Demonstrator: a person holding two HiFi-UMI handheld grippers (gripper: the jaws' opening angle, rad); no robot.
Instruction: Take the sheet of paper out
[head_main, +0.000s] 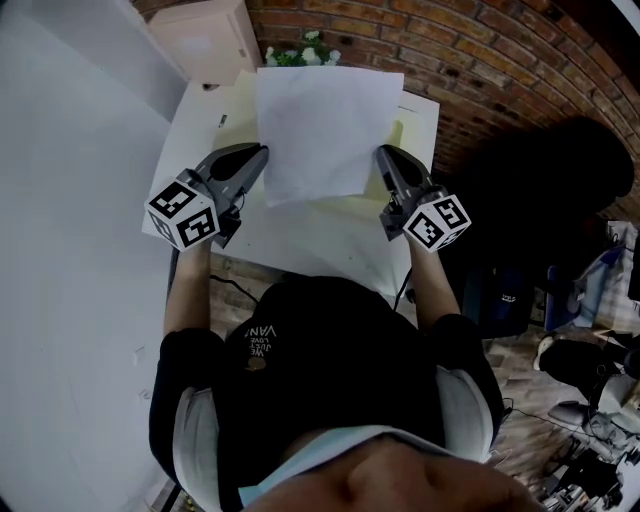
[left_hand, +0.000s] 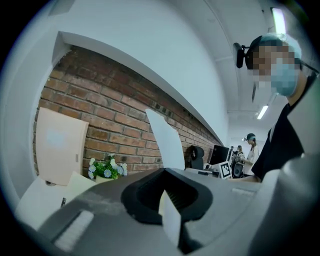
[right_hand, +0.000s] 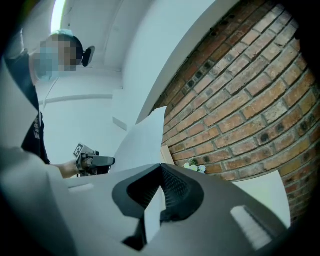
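Grey left claw (head_main: 258, 157): clenched on the left edge of the sheet of paper (head_main: 325, 120).

Sheet of paper: white, lifted clear of the white desk (head_main: 320, 235). It hangs over what looks like a pale yellow folder (head_main: 244, 92). Both sides are pinched low down and the upper part is free.

Right claw (head_main: 386, 157): clamped on the sheet's right edge.

Hazards, as judged:
- Claws pulling apart would likely tear the sheet.
- Claws closing together would buckle or crease it.
- The unsupported top could flop over.

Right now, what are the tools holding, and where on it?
The sheet of paper: left tool shut on its lower left edge, right tool shut on its lower right edge.
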